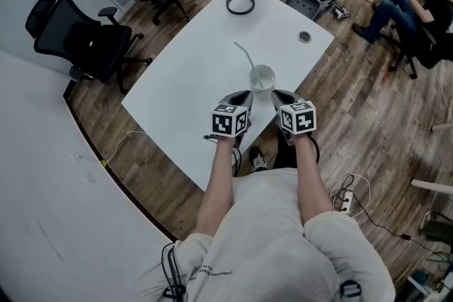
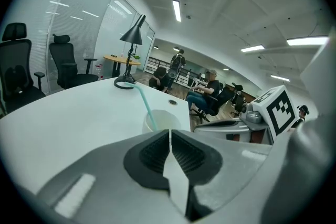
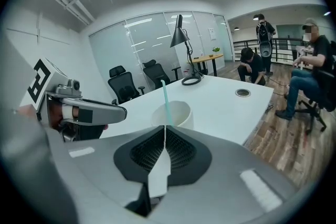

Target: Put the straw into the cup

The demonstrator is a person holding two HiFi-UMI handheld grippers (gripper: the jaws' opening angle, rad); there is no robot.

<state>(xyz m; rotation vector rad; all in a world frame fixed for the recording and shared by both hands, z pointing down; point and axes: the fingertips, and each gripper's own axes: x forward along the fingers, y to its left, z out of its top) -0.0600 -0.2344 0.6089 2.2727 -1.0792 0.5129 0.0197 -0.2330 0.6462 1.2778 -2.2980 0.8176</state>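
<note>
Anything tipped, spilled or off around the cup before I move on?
Nothing stands out. The cup stands upright on the table with the straw leaning out of it, and no spill shows. The left gripper and right gripper are both shut and empty, just short of the cup.
</note>
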